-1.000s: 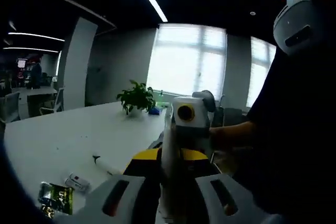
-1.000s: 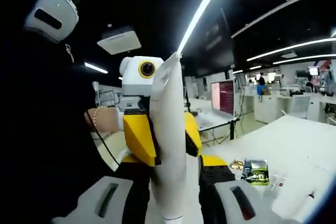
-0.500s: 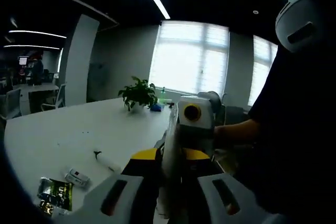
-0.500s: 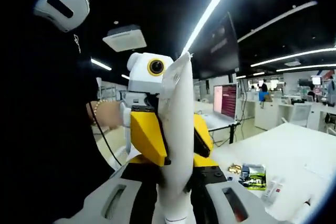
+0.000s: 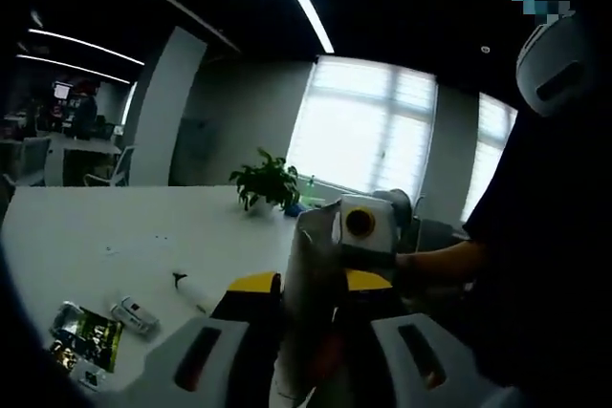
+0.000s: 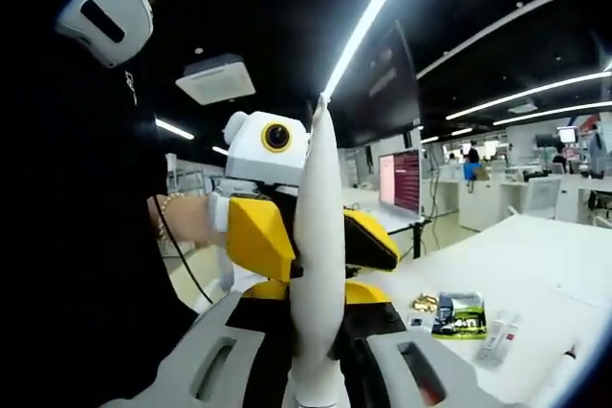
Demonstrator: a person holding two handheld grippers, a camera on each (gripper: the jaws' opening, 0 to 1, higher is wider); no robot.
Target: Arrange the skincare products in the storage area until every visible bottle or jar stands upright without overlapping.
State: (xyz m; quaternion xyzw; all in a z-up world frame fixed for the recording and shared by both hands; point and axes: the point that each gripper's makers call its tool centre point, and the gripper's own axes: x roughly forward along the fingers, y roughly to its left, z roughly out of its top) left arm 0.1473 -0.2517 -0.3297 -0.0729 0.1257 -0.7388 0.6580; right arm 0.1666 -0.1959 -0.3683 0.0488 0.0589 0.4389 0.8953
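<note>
We log the large white table [image 5: 115,246] first: it spreads across the left half of the left gripper view, and we see it [image 6: 545,265] again at the lower right of the right gripper view.

A person in dark clothing [image 5: 555,265] stands at the right of the left gripper view and [image 6: 76,236] at the left of the right gripper view.

The tall white soft plastic tube [image 6: 317,265] is held in the air above the table, its flat sealed end pointing away from the right gripper [image 6: 316,370]. It rises from between that gripper's two grey jaws, which are clenched on its lower part. In the left gripper view the tube [image 5: 304,312] stands between the left gripper's [image 5: 306,370] jaws too, and these also look clamped against it, though the contact itself is dim.

Each view shows the opposite yellow-and-white gripper just behind the tube, facing its camera.

The left gripper view alone gives us a potted green plant [image 5: 268,182] near the far table edge before bright windows [image 5: 363,136], and a black-capped marker pen [image 5: 191,289]. The right gripper view alone gives a lit monitor screen [image 6: 402,182] and office desks beyond.

A dark green foil sachet [image 5: 84,339] lies near the table edge with a small white packet [image 5: 134,312] just beside it; the right gripper view shows the same sachet [image 6: 457,314].
</note>
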